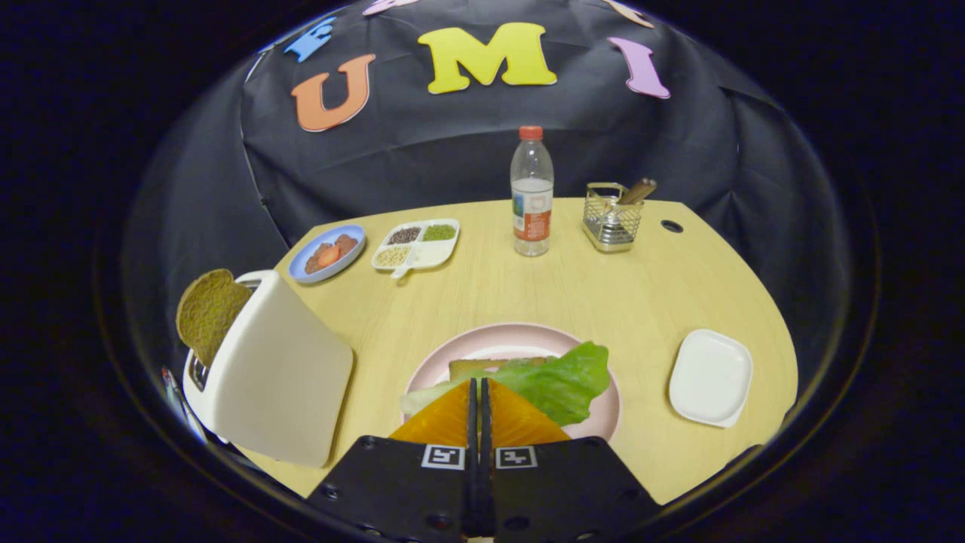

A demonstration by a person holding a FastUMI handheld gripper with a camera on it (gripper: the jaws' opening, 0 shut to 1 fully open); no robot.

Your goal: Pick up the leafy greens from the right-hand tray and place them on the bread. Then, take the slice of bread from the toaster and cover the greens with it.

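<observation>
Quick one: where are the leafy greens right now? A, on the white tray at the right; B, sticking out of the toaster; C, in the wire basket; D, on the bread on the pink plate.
D: the leafy greens lie over the bread on the pink plate, just ahead of the closed gripper; the white tray holds nothing.

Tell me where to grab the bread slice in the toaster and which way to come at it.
Grip the bread slice by its rounded upper half, which stands proud of the slot of the toaster. Come down from above, one finger on each flat face, since the lower part sits hidden in the slot. The gripper has its fingers together at the leafy greens on the pink plate, so it likely must open first.
</observation>
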